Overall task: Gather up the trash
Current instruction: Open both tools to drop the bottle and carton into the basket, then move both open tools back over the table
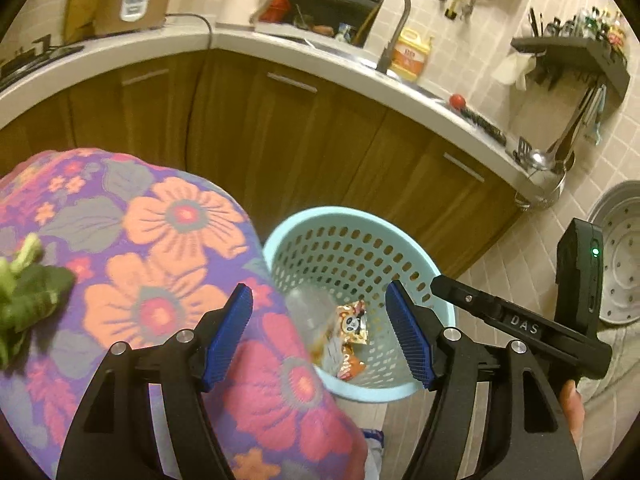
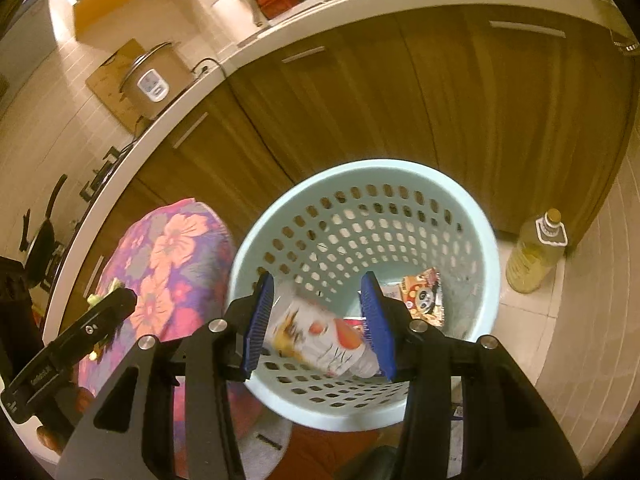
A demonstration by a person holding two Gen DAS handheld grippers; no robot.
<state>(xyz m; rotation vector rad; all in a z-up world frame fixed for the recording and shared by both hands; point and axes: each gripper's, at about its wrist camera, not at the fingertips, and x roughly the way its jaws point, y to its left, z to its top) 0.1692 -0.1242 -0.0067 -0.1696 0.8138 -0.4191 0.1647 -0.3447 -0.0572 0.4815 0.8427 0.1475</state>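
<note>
Above the blue basket (image 2: 476,240), the right claw (image 2: 320,320) gapes wide with a plastic bottle (image 2: 320,344) loose between its pads beside a snack wrapper (image 2: 424,296), the left claw (image 1: 320,332) likewise wide and empty, best kept clear of the rim.

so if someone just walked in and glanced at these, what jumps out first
Probably the pale blue perforated plastic basket on the floor before the brown cabinets, with a panda-print snack wrapper and a white printed plastic bottle inside. Next, the bright purple-and-orange floral cloth covering the surface to the basket's left, with green vegetable scraps on it. Both the left hand-held gripper and the right hand-held gripper hang open over the basket.
</note>
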